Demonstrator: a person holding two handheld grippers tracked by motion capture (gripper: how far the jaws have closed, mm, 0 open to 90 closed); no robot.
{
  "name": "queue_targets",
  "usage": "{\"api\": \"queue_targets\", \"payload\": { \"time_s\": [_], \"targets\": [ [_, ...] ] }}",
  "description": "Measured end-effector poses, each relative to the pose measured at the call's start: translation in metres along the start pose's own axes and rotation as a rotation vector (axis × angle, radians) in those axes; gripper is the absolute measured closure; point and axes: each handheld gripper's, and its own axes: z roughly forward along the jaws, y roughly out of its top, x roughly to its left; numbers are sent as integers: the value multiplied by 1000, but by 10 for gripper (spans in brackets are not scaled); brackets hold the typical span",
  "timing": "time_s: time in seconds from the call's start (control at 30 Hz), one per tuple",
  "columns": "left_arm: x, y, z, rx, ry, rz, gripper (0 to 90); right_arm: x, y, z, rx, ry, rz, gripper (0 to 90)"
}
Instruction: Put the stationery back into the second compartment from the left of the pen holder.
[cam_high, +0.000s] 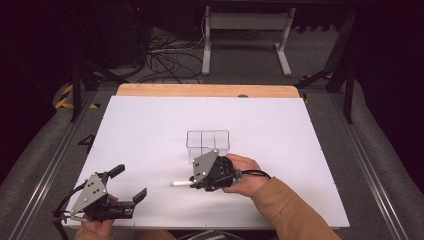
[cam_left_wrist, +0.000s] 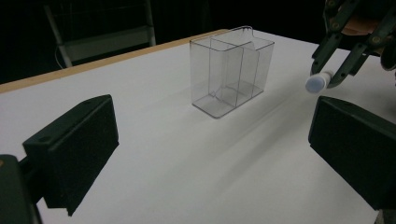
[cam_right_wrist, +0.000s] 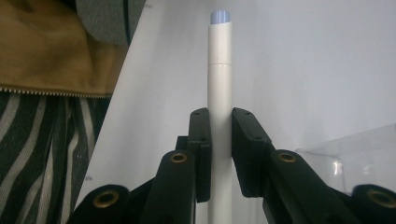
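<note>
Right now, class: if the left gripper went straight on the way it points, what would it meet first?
Probably the clear divided container, which stands ahead between the open left gripper's jaws across bare white tabletop. Depth is unclear.

- No readable text, labels, brand names or numbers anywhere in these shots, as far as I can see.
- The white pen (cam_right_wrist: 219, 93) is plain along the whole barrel that shows, no print on it.
- The clear divided container (cam_left_wrist: 231, 70) has bare walls, no sticker or marking.
- The yellow-and-black hazard striping (cam_high: 64, 96) on the floor at the left is just a pattern, no words.
</note>
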Motion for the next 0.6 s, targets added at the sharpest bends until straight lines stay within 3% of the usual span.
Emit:
{"api": "queue_targets", "payload": {
  "time_s": [0.37, 0.6],
  "targets": [
    [0, 0, 0, 0, 1, 4, 23, -6, -2, -27, -124, -113, 67, 786],
    [0, 0, 0, 0, 1, 5, 23, -9, -3, -37, -184, -143, 100, 787]
  ]
}}
